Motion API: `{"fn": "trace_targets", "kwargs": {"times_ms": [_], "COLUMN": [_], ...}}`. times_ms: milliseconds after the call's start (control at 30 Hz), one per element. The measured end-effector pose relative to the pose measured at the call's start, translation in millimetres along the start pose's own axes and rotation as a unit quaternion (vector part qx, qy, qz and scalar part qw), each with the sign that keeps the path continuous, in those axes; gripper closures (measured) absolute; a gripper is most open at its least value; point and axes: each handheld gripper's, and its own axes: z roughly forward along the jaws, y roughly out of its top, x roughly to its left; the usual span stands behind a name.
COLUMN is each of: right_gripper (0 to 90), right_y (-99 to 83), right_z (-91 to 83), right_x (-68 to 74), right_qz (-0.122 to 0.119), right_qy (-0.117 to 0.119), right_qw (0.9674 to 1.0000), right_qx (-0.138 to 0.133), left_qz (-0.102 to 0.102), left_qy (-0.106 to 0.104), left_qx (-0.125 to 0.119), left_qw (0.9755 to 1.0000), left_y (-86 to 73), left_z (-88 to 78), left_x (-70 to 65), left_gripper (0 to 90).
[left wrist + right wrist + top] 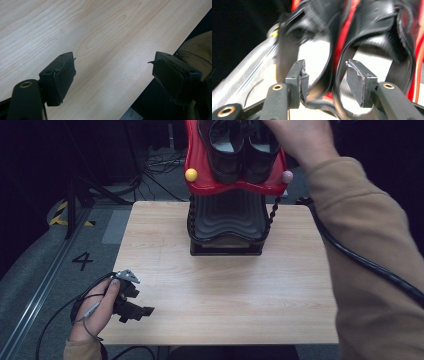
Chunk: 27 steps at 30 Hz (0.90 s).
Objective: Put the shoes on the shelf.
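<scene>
right gripper [325,82]: released | sandals [352,50]: just beyond jaws, on red rack [200,165]

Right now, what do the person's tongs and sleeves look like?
Left tongs: black body, grey three-cornered plate on top, black cable trailing. Square black pads, edges frayed. Right tongs: black, brass-coloured rivets, worn pads. Tan sleeves; thick black cable beside the right one.

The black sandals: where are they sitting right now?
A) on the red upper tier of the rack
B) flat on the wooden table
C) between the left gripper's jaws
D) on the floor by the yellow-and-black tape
A: the pair of black sandals rests side by side on the red upper tier of the rack, above the wooden table.
</scene>
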Motion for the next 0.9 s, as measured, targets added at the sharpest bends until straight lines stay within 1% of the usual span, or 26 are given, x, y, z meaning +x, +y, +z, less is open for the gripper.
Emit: {"fn": "trace_targets", "kwargs": {"times_ms": [67,167,200,233,267,333,367,467,500,567,600,633,667,700,733,800,833,867,900], "right_gripper": [47.9,46.6,46.4,46.5,46.5,46.5,46.4,46.1,47.0,48.2,48.2,48.8,49.0,49.1,49.1,48.9,48.9,48.7,48.1], "right_y": [-11.6,-29.9,-35.6,-41.1,-46.4,-56.4,-61.2,-76.4,-81.8,-92.5,-92.5,-100.4,-107.4,-114.4,-118.5,-129.1,-133.9,-139.3,-142.3], "right_z": [-15.6,-36.5,-42.6,-48.4,-53.2,-61.8,-65.3,-74.6,-77.1,-80.2,-80.2,-81.3,-81.1,-80.0,-78.9,-75.5,-73.1,-70.3,-68.5], "right_x": [-2.4,-8.8,-11.2,-13.0,-15.2,-18.6,-20.2,-22.4,-22.3,-22.6,-22.6,-24.3,-26.0,-27.7,-28.9,-32.7,-34.9,-37.4,-39.0], "right_qz": [-0.016,-0.035,-0.041,-0.042,-0.048,-0.058,-0.064,-0.075,-0.081,-0.103,-0.103,-0.114,-0.122,-0.124,-0.128,-0.134,-0.139,-0.146,-0.150], "right_qy": [0.012,0.043,0.051,0.055,0.060,0.073,0.073,0.088,0.093,0.100,0.100,0.108,0.118,0.127,0.130,0.141,0.145,0.147,0.147], "right_qw": [0.9998,0.9985,0.9978,0.9976,0.9970,0.9956,0.9952,0.9932,0.9924,0.9896,0.9896,0.9875,0.9855,0.9840,0.9829,0.9805,0.9791,0.9776,0.9770], "right_qx": [-0.001,-0.006,-0.008,-0.009,-0.011,-0.004,-0.006,-0.007,-0.004,0.006,0.006,0.010,0.013,0.020,0.023,0.028,0.032,0.037,0.039], "left_qz": [-0.001,0.000,0.001,-0.001,-0.001,0.002,0.001,0.000,-0.001,-0.002,-0.002,-0.001,0.000,-0.001,0.002,-0.001,-0.003,-0.001,-0.004], "left_qy": [0.001,0.003,0.005,0.005,0.005,0.006,0.007,0.008,0.007,0.007,0.007,0.007,0.008,0.007,0.007,0.005,0.008,0.009,0.008], "left_qx": [0.001,0.002,0.002,0.002,0.003,0.005,0.006,0.006,0.006,0.007,0.007,0.007,0.007,0.006,0.006,0.006,0.006,0.006,0.007], "left_qw": [1.0000,1.0000,1.0000,1.0000,1.0000,1.0000,1.0000,1.0000,1.0000,0.9999,0.9999,0.9999,0.9999,1.0000,1.0000,1.0000,0.9999,0.9999,0.9999], "left_y": [0.2,1.0,1.3,1.5,1.8,2.2,2.1,1.9,1.6,1.0,1.0,0.7,0.6,0.6,0.7,0.9,1.5,2.1,2.6], "left_z": [-0.3,0.0,0.0,0.3,0.4,0.7,0.6,0.5,0.5,0.5,0.5,0.4,0.0,-0.1,-0.4,0.1,0.3,0.4,0.9], "left_x": [-0.4,-1.9,-2.5,-3.3,-3.8,-4.1,-4.4,-4.7,-4.7,-4.5,-4.5,-4.6,-5.0,-5.3,-5.3,-5.8,-5.6,-5.2,-5.7], "left_gripper": [19.1,19.1,19.1,19.1,19.1,19.1,19.1,19.1,19.1,19.1,19.1,19.1,19.1,19.1,19.1,19.1,19.1,19.1,19.2]}}
